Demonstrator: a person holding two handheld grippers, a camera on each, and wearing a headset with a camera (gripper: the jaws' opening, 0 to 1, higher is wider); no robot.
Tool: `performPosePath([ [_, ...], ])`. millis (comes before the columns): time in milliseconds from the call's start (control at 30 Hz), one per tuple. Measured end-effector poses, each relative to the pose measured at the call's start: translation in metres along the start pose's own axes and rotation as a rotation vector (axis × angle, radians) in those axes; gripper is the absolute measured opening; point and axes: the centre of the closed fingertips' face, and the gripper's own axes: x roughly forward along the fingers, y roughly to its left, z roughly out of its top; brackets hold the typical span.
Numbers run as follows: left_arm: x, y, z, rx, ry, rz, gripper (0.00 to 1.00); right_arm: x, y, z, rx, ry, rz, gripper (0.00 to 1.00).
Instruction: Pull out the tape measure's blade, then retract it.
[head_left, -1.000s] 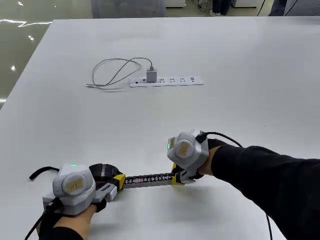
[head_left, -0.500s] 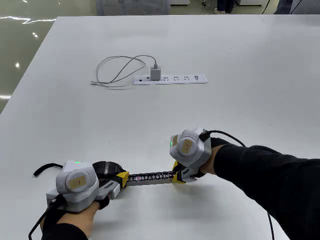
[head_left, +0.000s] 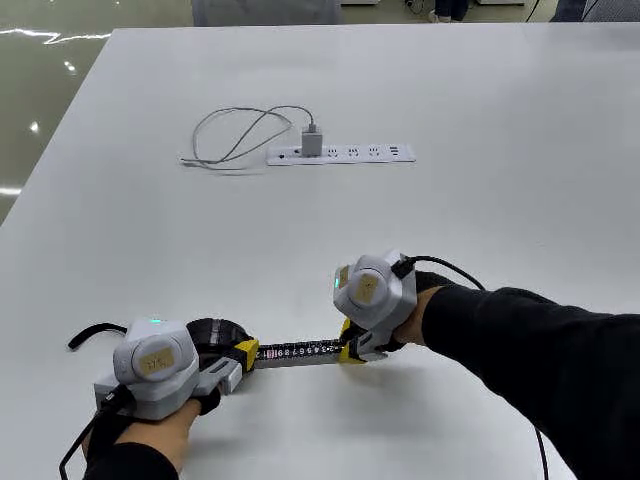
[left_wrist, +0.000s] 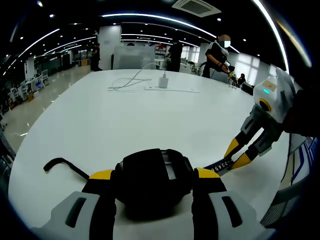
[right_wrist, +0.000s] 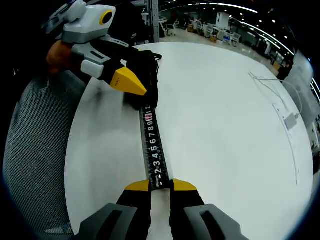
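Showing blade numerals 2–12, right gripper view

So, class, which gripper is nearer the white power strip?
Right. The right gripper, pinching the end of the blade, sits roughly in line with the power strip. The left gripper, clamped on the tape measure case, is farther from it, off to the left.

Head view looks down; 2 gripper views face each other along blade.
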Motion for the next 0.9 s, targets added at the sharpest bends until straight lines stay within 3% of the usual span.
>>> performPosePath([
  [433, 0.000, 0.000, -0.001, -0.007, 0.005, -0.003, 0.56, 0.004, 0.003, 0.009, 0.008, -0.045, -0.009, 0.10],
  [900, 0.000, -0.001, -0.001, -0.007, 0.003, -0.007, 0.56, 0.007, 0.004, 0.015, 0.007, -0.051, -0.006, 0.10],
])
